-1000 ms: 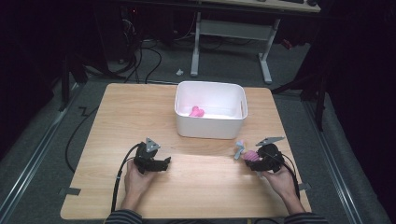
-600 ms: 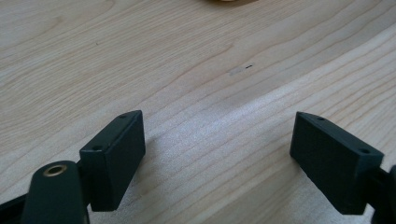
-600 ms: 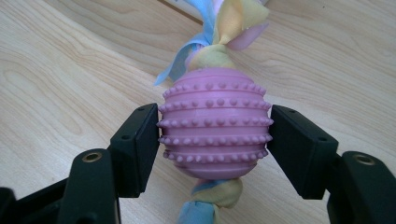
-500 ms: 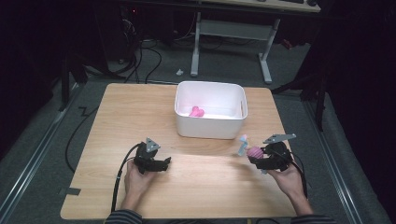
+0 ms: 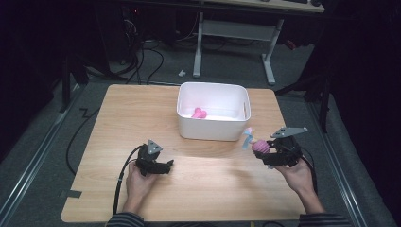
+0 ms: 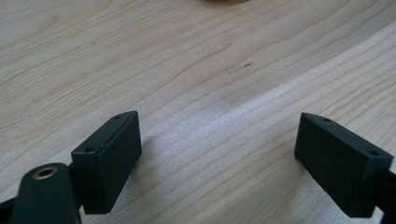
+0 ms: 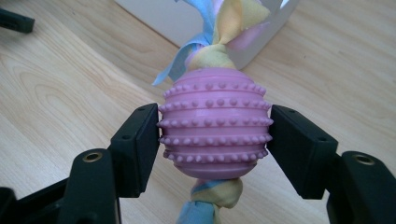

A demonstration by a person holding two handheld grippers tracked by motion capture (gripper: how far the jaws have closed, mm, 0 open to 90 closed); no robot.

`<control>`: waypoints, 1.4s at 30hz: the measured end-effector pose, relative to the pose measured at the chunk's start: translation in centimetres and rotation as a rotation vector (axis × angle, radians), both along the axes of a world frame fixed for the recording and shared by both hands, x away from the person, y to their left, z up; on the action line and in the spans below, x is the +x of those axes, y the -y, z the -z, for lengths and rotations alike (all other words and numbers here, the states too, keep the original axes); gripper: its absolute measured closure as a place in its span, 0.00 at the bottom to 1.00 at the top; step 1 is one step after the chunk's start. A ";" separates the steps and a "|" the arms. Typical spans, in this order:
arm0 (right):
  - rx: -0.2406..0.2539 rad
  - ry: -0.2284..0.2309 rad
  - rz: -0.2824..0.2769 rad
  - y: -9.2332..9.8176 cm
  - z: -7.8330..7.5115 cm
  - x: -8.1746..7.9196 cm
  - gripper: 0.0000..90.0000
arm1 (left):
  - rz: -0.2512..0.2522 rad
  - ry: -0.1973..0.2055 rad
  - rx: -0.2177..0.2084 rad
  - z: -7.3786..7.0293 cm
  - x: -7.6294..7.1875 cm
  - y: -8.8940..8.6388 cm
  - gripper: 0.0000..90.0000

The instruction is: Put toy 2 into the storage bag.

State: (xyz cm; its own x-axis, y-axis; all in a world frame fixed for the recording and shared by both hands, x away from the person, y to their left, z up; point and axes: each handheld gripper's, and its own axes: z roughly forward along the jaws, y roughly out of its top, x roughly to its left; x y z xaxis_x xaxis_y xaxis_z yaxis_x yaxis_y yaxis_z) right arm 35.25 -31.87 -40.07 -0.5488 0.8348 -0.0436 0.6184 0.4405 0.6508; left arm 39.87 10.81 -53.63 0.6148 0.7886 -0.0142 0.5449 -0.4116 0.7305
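- While your right gripper point(image 7: 212, 140) is clamped on the pink knobbed ball toy point(image 7: 215, 123), lifted off the table point(image 5: 142, 109) just right of the white bin point(image 5: 213, 97), the drop looks not yet made; one pink toy point(image 5: 199, 113) already lies inside.
- Your left gripper point(image 6: 217, 149) rests low on bare wood; its jaws have just been opening and stand wide with nothing between them.
- The near bin wall stands between toy and opening, so clear it; the space above is free.

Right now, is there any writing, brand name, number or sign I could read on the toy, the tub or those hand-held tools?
None: no readable text anywhere.
Pink studded ball: raised dots and ribs, no letters.
White tub: plain walls, no label.
Right tool and left tool: plain black, no markings.
Table: one tiny dark mark, too small to read.
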 end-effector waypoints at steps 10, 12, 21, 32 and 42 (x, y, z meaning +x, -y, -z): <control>0.037 0.058 -0.026 0.0 -4.0 1.0 0.39 | 0.001 0.000 0.001 0.0 0.0 0.0 0.17; 0.032 0.064 -0.029 -0.2 -4.4 1.2 0.39 | 0.000 0.001 0.000 0.0 0.0 0.0 0.17; -0.012 0.124 -0.060 -1.7 -7.3 2.8 0.39 | 0.002 0.001 0.000 0.0 0.0 0.0 0.17; -0.069 0.149 -0.098 -3.8 -9.5 5.8 0.39 | 0.002 0.002 0.000 0.0 0.0 0.0 0.18; -0.115 0.146 -0.141 -6.1 -10.1 8.6 0.39 | 0.001 0.001 -0.001 0.0 0.0 0.0 0.18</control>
State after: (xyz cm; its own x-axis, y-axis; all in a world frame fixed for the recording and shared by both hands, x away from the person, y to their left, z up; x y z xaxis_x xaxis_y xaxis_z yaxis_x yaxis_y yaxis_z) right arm 43.83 -25.77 -30.01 -0.6408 0.7351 -0.2215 0.4478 0.5922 0.6699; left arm 39.83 10.82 -53.62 0.6159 0.7877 -0.0138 0.5433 -0.4120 0.7315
